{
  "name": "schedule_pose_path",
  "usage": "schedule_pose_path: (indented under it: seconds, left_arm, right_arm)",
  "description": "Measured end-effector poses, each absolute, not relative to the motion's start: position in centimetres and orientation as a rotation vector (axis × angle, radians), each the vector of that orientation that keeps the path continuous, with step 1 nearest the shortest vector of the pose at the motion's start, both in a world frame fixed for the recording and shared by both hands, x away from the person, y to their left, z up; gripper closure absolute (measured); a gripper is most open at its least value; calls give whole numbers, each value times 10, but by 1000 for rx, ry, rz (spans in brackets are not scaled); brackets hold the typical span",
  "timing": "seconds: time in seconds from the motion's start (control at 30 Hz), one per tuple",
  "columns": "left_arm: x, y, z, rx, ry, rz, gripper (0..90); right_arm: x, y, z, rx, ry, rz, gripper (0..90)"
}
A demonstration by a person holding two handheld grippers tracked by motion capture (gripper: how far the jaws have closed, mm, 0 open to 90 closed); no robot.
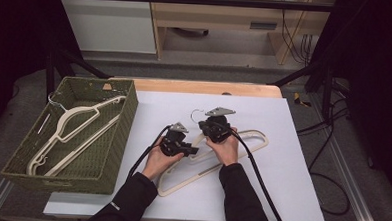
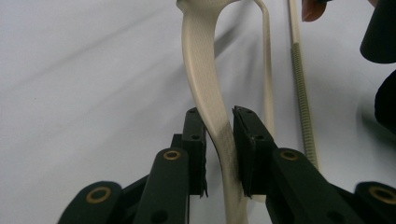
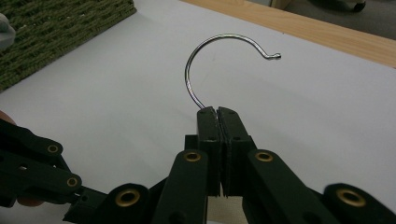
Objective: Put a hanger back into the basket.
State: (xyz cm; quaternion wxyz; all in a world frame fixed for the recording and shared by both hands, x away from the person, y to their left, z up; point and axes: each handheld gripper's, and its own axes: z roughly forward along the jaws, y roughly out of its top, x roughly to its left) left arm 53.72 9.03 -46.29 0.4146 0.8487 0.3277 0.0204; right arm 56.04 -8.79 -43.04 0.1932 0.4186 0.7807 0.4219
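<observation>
A cream plastic hanger point(image 1: 260, 135) with a metal hook point(image 1: 196, 112) lies on the white board point(image 1: 290, 194), near its middle. My left gripper point(image 1: 189, 150) is at the hanger's left shoulder. In the left gripper view its jaws point(image 2: 218, 116) are shut on the cream arm point(image 2: 201, 60), with a pad against each side. My right gripper point(image 1: 207, 125) is at the hanger's neck. The right gripper view shows it point(image 3: 218, 112) shut on the base of the wire hook point(image 3: 186, 74), which curves up and to the right. The left gripper's black links point(image 3: 42, 172) show at the lower left there.
A green woven basket point(image 1: 115, 147) stands at the board's left and holds another cream hanger point(image 1: 79, 113). The wooden table edge point(image 1: 205, 87) runs behind the board. Cables lie on the floor at the right point(image 1: 331, 186).
</observation>
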Motion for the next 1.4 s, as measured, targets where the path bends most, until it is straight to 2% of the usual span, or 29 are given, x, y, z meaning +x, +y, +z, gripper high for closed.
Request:
schedule_pose_path:
  seconds: [0.17,0.37,0.53,0.7,0.87,1.1,1.4]
  left_arm:
    - [529,90,-454,2122,817,48,775]
    - [516,90,-441,2102,805,55,807]
    - [504,89,-432,2086,781,42,830]
    - [492,87,-423,2078,735,27,859]
    - [481,87,-416,2089,706,47,863]
    - [470,102,-397,2072,684,100,863]
    - [460,137,-358,2043,682,203,863]
  right_arm:
    - [549,-95,-421,1156,2166,1236,882]
    - [522,-122,-402,1125,2105,1346,742]
    - [500,-146,-392,1115,2043,1432,562]
    - [475,-171,-386,1091,1950,1530,260]
    - [457,-194,-383,1109,1888,1566,133]
    - [442,-213,-391,1109,1927,1493,59]
    - [429,-227,-395,1085,1912,1453,36]
